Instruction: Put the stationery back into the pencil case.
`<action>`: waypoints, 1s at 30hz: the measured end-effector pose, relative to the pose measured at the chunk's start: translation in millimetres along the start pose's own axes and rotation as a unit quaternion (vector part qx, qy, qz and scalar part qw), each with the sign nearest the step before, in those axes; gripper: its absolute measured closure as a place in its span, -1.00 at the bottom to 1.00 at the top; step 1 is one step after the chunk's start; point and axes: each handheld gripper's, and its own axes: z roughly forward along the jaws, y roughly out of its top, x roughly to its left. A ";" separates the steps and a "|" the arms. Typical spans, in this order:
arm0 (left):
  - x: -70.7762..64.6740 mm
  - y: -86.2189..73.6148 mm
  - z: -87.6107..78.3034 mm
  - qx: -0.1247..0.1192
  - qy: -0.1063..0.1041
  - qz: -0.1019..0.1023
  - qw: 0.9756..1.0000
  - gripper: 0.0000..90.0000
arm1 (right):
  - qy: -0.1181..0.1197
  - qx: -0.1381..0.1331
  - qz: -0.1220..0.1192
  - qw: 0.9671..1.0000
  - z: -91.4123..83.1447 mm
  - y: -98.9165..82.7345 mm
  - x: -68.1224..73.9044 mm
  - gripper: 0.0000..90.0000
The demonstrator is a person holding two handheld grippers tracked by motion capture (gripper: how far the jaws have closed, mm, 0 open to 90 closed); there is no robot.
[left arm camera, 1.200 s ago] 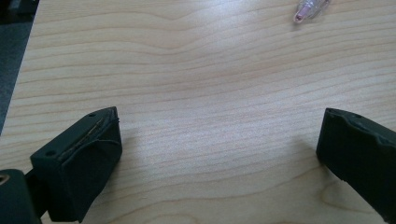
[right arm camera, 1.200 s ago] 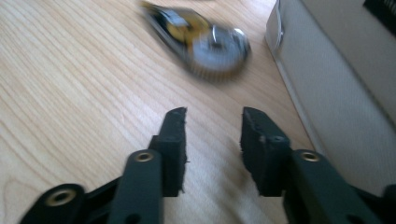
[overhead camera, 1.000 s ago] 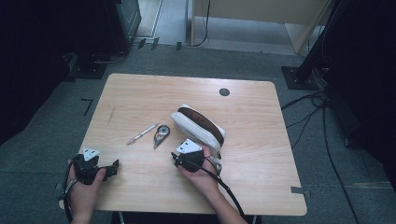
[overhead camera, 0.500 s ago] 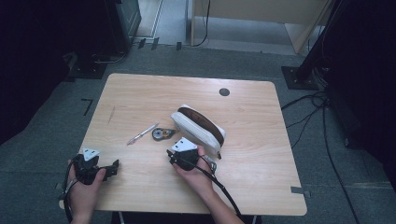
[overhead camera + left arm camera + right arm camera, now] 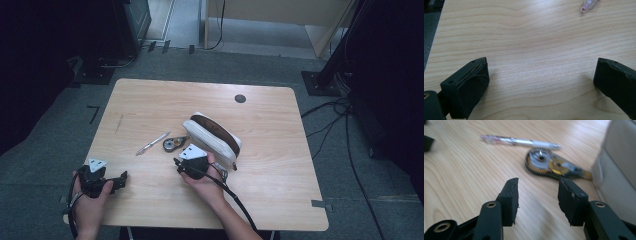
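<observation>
Pale wooden worktop [image 5: 150,100] is surrounded by dark grey carpet. The right tool [image 5: 537,195], whose jaws have just been opening, is held partly spread and empty just before the round grey-and-yellow correction tape dispenser [image 5: 551,165]. The dispenser could be pushed aside against the thin white pen [image 5: 524,142]. The white fabric pencil case [image 5: 212,137] lies unzipped; its contents cannot be told. The left tool [image 5: 539,85] is spread wide, empty.

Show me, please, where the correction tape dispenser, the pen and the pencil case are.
correction tape dispenser [image 5: 541,161], right gripper view, on its clear round wheel housing.
pen [image 5: 524,142], right gripper view, on the middle of its barrel.
pencil case [image 5: 212,137], high view, on its white side below the brown top.
</observation>
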 end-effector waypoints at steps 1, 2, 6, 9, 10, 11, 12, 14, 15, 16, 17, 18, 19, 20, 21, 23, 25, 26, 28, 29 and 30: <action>0.0 0.0 0.0 0.000 0.000 0.000 1.000 -0.99 | 0.008 -0.003 -0.002 1.000 1.7 2.2 0.0 0.09; 0.0 0.0 0.0 0.000 0.000 0.000 1.000 -0.99 | 0.012 -0.004 -0.006 1.000 3.7 4.6 -0.3 0.07; 0.0 0.0 0.0 0.000 0.000 0.000 1.000 -0.99 | 0.021 -0.014 -0.013 1.000 14.5 14.4 -2.3 -0.03; 0.0 0.0 0.0 0.000 -0.001 0.001 1.000 -0.99 | 0.024 -0.012 -0.008 1.000 23.3 20.1 -4.4 -0.06; 0.0 0.0 0.0 0.000 -0.001 0.002 1.000 -0.99 | 0.027 -0.010 -0.006 1.000 26.2 21.6 -5.1 -0.06; 0.0 0.0 0.1 0.000 -0.002 0.002 1.000 -0.99 | 0.029 -0.007 -0.005 1.000 28.8 22.7 -5.9 -0.07; -0.1 0.0 0.0 0.000 -0.002 0.002 1.000 -0.99 | 0.028 -0.001 -0.003 1.000 32.8 24.0 -8.0 -0.08; -0.2 0.0 0.0 0.000 -0.003 0.003 1.000 -0.99 | 0.029 0.002 0.000 1.000 34.6 24.1 -9.0 -0.09; -0.2 0.0 0.1 0.000 -0.003 0.003 1.000 -0.99 | 0.029 0.006 -0.001 1.000 36.4 24.2 -10.6 -0.09; -0.2 0.0 0.1 0.000 -0.003 0.003 1.000 -0.99 | 0.030 0.008 0.000 1.000 37.8 24.2 -11.7 -0.09; -0.2 0.0 0.1 0.000 -0.003 0.003 1.000 -0.99 | 0.033 0.010 0.002 0.999 38.7 24.0 -12.3 -0.09; -0.2 0.0 0.1 0.000 -0.003 0.003 1.000 -0.99 | 0.034 0.013 0.005 0.999 39.3 23.8 -12.7 -0.09; -0.2 0.0 0.1 0.000 -0.003 0.003 1.000 -0.99 | 0.035 0.015 0.004 0.999 40.2 23.3 -13.0 -0.10; -0.2 0.0 0.1 0.000 -0.003 0.004 1.000 -0.99 | 0.036 0.018 0.006 0.999 41.3 22.7 -12.8 -0.10; -0.2 0.0 0.1 0.000 -0.003 0.004 1.000 -0.99 | 0.041 0.024 0.007 0.999 43.3 20.8 -12.9 -0.10; -0.2 0.0 0.1 0.000 -0.003 0.004 1.000 -0.99 | 0.040 0.029 0.002 0.999 45.2 19.0 -12.7 -0.11; -0.2 0.0 0.0 0.000 -0.003 0.004 1.000 -0.99 | 0.040 0.028 0.001 0.999 45.9 18.3 -12.6 -0.12; -0.2 0.0 0.0 0.000 -0.003 0.004 1.000 -0.99 | 0.039 0.027 0.000 0.999 46.1 18.0 -12.6 -0.12; -0.3 0.0 0.1 0.000 -0.003 0.004 1.000 -0.99 | 0.039 0.024 0.002 0.999 45.2 18.9 -13.1 -0.12; -0.2 0.0 0.0 0.000 -0.003 0.004 1.000 -0.99 | 0.037 0.019 0.003 0.999 44.4 19.8 -13.7 -0.11; -0.3 0.0 0.1 0.000 -0.003 0.004 1.000 -0.99 | 0.035 0.015 0.006 0.999 43.8 20.6 -14.0 -0.11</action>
